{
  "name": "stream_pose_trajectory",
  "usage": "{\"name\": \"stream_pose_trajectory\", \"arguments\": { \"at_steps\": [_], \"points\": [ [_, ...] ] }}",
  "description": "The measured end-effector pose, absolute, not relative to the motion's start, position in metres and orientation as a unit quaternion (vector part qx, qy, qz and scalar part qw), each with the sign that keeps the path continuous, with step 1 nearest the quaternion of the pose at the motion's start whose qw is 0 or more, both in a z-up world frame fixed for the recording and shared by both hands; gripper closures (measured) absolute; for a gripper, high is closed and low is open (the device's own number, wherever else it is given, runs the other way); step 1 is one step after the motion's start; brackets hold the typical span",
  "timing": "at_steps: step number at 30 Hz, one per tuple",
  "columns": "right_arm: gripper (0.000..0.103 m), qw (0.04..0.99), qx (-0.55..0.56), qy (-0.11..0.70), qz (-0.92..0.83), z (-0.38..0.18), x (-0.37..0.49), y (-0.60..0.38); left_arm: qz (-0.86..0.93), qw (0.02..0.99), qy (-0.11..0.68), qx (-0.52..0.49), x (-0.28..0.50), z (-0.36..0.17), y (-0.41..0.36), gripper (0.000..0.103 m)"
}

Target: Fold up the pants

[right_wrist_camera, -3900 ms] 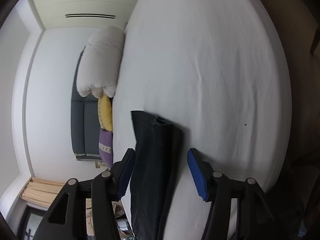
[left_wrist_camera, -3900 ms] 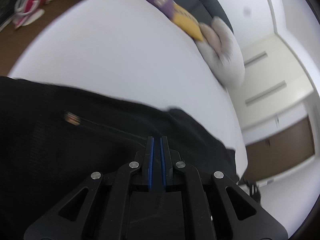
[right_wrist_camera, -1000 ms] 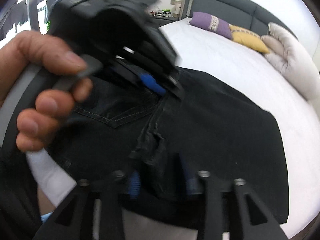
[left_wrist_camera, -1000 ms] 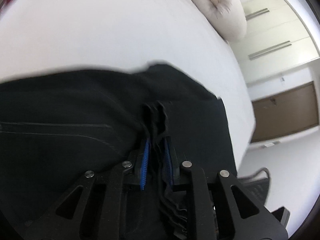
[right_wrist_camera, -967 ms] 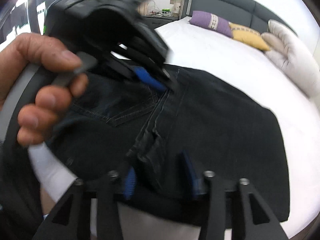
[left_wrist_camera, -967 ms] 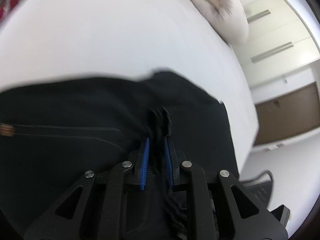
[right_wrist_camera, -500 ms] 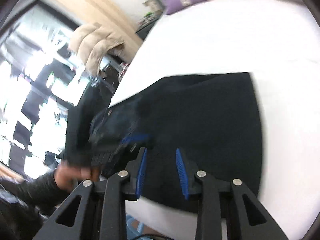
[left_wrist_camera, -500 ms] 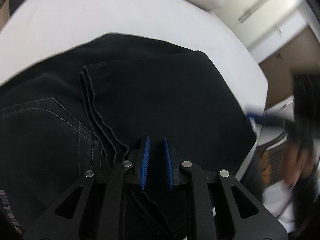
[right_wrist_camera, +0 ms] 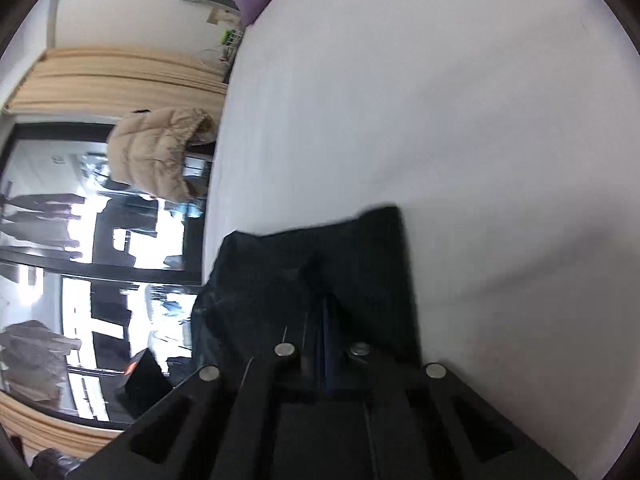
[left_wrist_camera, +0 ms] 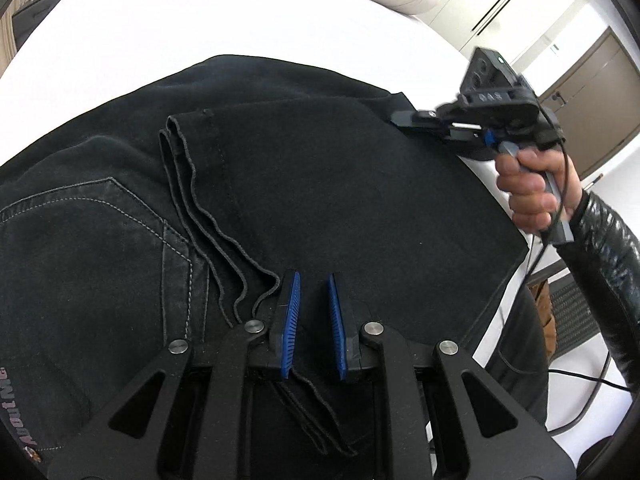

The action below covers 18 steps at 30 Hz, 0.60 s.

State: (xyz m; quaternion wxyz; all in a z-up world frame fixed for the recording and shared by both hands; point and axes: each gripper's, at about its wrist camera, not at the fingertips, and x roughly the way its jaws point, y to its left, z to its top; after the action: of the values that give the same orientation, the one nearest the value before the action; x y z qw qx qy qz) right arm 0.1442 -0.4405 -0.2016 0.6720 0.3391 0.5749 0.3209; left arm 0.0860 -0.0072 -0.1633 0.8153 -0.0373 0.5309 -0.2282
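Left wrist view, lower left edge: waistband patch on the pants [left_wrist_camera: 320, 184], lettering reads roughly "About Me", partly cut off, so not certain. Back pocket with pale stitching sits left of centre; hem edges of the folded-over leg run down from upper centre to the claw.

Left gripper [left_wrist_camera: 312, 312], bottom centre: blue pads a narrow gap apart, no cloth visibly pinched between them; hems lie just beside the left pad, denim underneath.

Right of frame: a hand [left_wrist_camera: 532, 188] in a shiny black sleeve [left_wrist_camera: 608, 248] holds the right gripper [left_wrist_camera: 404, 118] at the far right corner of the pants. Digits on its body are too blurred to read.

Right wrist view: right gripper [right_wrist_camera: 320, 312] fully closed on dark denim at the fold corner. Pants lie folded on the white bed [left_wrist_camera: 200, 12].
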Motion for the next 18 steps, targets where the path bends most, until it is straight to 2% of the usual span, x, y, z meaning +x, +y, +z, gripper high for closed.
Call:
{"name": "stream_pose_trajectory", "arguments": {
  "at_steps": [18],
  "points": [
    [0.103,0.681,0.300,0.582,0.327,-0.181,0.013,-0.451,-0.224,0.826,0.517,-0.023,0.067,-0.174,-0.034,0.088]
  ]
}}
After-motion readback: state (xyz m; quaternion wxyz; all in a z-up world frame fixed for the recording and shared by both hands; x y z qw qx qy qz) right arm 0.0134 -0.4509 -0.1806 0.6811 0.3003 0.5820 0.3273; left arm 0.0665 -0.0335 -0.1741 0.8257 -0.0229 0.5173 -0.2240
